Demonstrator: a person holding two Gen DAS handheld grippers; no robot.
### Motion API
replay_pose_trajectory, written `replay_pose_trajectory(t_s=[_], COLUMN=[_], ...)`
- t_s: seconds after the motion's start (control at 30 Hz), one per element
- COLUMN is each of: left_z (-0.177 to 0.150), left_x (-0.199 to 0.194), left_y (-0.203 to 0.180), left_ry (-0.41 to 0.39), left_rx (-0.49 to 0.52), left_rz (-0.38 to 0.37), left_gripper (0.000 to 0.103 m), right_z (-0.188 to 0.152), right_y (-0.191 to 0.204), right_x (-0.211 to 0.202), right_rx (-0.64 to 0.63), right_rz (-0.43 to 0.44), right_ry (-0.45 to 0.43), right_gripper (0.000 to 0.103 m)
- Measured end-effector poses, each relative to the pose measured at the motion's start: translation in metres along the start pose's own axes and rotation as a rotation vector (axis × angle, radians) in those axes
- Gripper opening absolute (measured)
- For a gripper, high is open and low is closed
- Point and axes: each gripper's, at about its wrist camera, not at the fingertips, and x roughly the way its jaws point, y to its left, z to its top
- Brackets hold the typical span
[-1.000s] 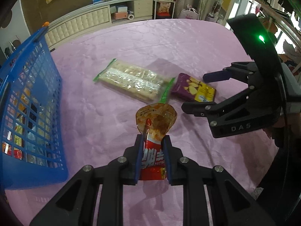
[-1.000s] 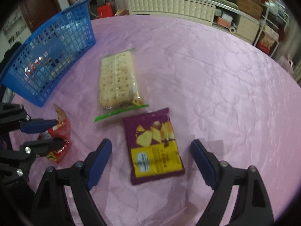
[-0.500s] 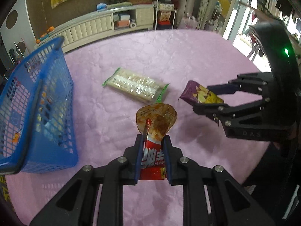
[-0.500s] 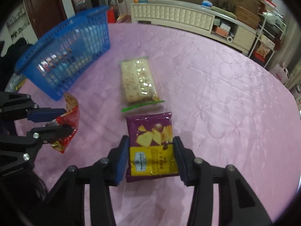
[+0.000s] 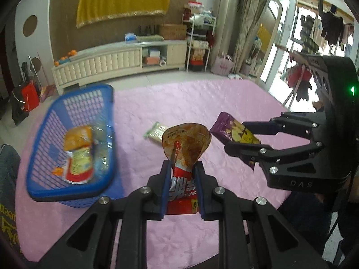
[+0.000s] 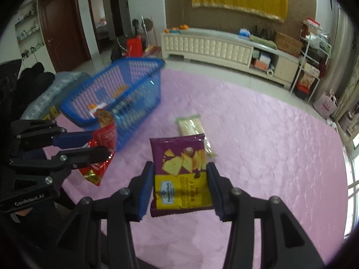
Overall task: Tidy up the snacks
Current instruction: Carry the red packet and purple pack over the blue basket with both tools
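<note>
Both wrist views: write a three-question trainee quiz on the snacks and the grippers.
1. True or false: the left gripper is shut on the red snack packet.
2. What does the right gripper hold? A) purple chip bag B) cracker pack C) nothing
3. Where does the only snack on the pink tablecloth lie relative to the blue basket?

Key: 1 true; 2 A; 3 outside it, on the cloth beside it.

The left gripper (image 5: 181, 186) is clamped on a red snack packet (image 5: 182, 163), held in the air and tilted downward. Beside it, the right gripper (image 6: 180, 187) grips a purple chip bag (image 6: 181, 174), likewise raised and tilted downward.
</note>
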Motion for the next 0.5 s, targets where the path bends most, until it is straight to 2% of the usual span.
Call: replay_pose_trajectory(t_s=[0.3,0.5], left_z=[0.009,0.013], left_x=[-0.029,-0.038], left_y=[0.056,0.093], left_ry=[-0.049,-0.06], left_rx=[-0.069,-0.114], left_rz=[0.073,0.12], left_gripper=[0.019,0.019], right_z=[0.04,0.058], right_y=[0.036,0.056], right_x=[0.009,0.022], right_rx=[0.004,-0.012], right_rz=[0.065,0.107], right_ry=[-0.061,-0.059], right_gripper=[0.051,0.051])
